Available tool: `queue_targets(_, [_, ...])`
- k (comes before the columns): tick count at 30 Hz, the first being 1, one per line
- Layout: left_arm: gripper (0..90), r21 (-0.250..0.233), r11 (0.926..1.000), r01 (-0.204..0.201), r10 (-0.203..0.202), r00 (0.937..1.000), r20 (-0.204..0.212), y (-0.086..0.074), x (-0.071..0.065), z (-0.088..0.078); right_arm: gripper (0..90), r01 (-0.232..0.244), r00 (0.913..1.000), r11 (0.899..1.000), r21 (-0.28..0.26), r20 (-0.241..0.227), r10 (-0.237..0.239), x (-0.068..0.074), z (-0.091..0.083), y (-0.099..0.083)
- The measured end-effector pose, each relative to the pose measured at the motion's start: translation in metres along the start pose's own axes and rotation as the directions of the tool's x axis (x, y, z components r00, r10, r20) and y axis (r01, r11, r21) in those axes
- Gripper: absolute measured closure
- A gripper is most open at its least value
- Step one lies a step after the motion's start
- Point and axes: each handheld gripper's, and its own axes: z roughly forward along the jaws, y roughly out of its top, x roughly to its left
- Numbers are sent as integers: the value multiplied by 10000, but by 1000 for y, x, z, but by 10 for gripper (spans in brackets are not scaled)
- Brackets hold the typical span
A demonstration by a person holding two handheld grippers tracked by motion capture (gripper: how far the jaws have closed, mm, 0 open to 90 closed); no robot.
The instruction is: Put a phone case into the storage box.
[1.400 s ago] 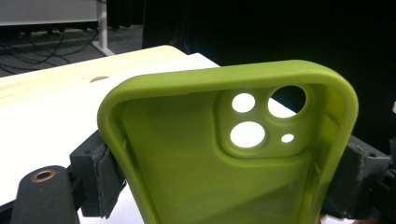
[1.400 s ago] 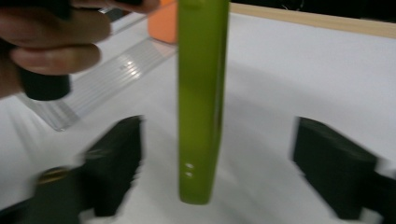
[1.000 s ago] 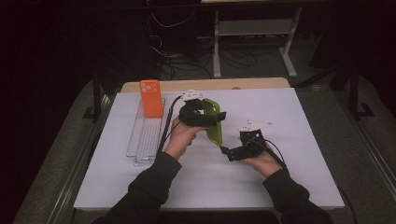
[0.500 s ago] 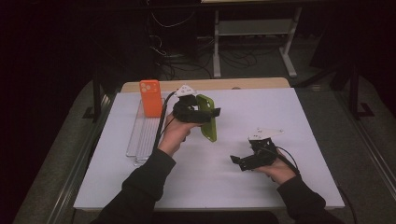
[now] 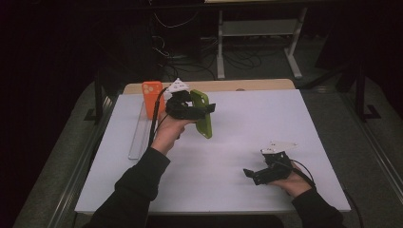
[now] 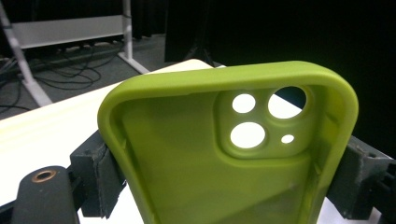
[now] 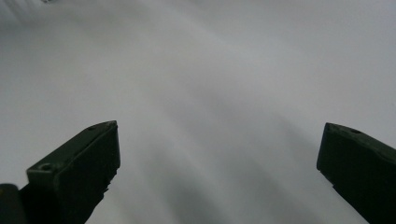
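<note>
Left gripper (image 5: 202, 110) clamps the lime-green soft silicone phone case (image 5: 202, 114) across its width, holding it upright above the white table (image 5: 266, 123), near the clear plastic rack (image 5: 138, 137) where an orange phone case (image 5: 153, 98) stands. Carry it level toward a free slot, probably beside the orange one, though the slots are hard to read. Squeeze gently; the case flexes. Right gripper (image 5: 249, 175) hangs low over the table, jaws wide apart and empty

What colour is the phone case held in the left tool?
Lime green soft phone case, clearest in the left gripper view.
</note>
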Motion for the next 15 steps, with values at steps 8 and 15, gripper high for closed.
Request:
queue_targets(8, [140, -309, 9994, -184, 165, 9979, -629, 11, 17, -23, 0, 37, 10000, 10000, 61, 28, -37, -1, -4, -7])
queue_targets(15, [140, -523, 9983, -242, 162, 9888, -1481, 23, 34, -44, 0, 111, 9999, 9999, 111, 102, -112, 0, -4, -7])
